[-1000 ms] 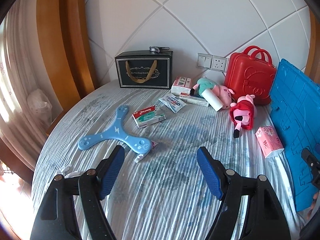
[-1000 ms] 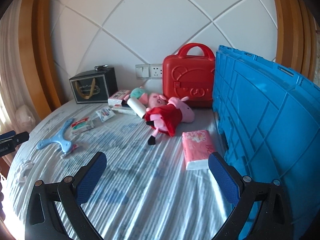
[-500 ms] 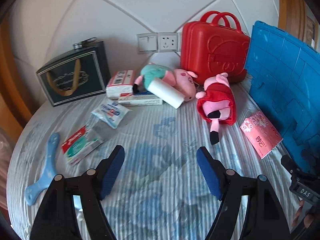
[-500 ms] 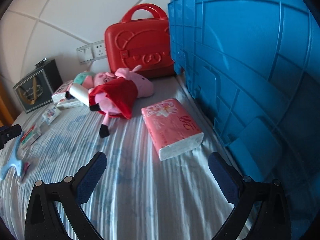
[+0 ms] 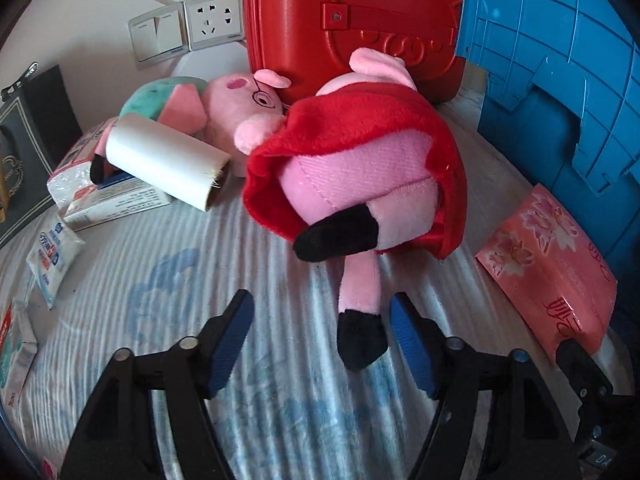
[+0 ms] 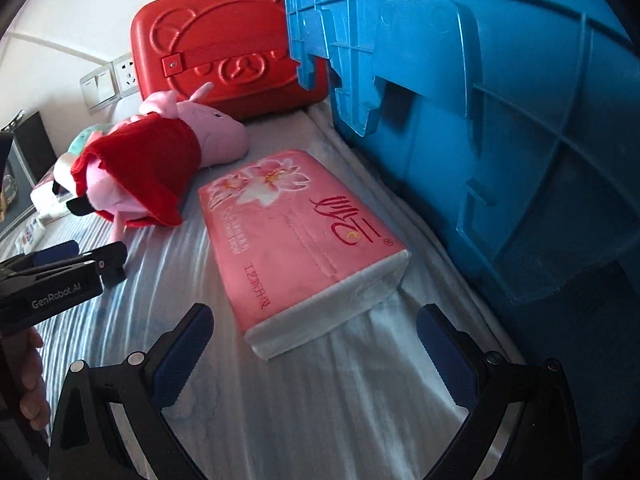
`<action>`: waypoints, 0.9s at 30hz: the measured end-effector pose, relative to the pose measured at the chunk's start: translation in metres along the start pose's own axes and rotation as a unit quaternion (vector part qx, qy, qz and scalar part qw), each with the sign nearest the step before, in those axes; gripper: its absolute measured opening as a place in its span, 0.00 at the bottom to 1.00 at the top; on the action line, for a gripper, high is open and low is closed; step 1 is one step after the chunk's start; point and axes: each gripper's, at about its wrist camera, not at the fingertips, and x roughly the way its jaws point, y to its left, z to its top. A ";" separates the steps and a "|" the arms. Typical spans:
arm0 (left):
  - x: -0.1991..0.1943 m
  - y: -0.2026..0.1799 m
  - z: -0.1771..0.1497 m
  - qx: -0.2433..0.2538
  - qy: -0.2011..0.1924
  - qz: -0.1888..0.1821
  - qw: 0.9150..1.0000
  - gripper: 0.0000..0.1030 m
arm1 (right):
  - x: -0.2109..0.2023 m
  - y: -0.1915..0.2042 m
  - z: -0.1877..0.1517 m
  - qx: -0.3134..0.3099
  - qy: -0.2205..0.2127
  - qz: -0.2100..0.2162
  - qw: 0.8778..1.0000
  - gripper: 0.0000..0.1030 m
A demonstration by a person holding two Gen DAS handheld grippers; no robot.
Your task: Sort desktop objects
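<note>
The left gripper [image 5: 320, 340], jaws closing, straddles the pig plush's leg [image 5: 358, 300], which runs lengthwise straight ahead; pads not yet touching.

I see daylight coming from the left, raking across the rippled blue-and-white bedcover [image 5: 168, 264] in bright stripes. The tall blue plastic crate [image 6: 500, 128] falls into deep shade at its lower right. Fisheye bending and black vignetting darken my corners; focus is sharp.
</note>
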 end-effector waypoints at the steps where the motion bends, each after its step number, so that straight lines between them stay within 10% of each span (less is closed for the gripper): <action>1: 0.004 0.000 0.000 -0.002 0.008 0.000 1.000 0.38 | 0.003 -0.001 0.001 -0.001 -0.002 -0.005 1.000 1.00; 3: 0.002 0.001 0.000 -0.002 -0.005 0.007 1.000 0.10 | 0.008 -0.003 0.003 -0.001 -0.001 -0.008 1.000 1.00; 11: -0.043 0.033 -0.029 -0.031 -0.027 0.053 0.998 0.07 | 0.009 0.011 0.010 -0.034 -0.009 0.037 0.999 0.94; 19: -0.092 0.070 -0.098 -0.055 0.037 0.075 0.995 0.07 | -0.025 0.051 -0.010 -0.063 0.014 0.099 0.993 0.84; 24: -0.135 0.082 -0.101 -0.067 0.036 0.067 0.995 0.19 | -0.059 0.051 -0.015 -0.068 0.011 0.105 0.992 0.93; 27: -0.164 0.082 -0.088 -0.061 0.014 0.070 0.996 0.48 | -0.073 0.043 -0.014 -0.061 0.008 0.097 0.993 0.99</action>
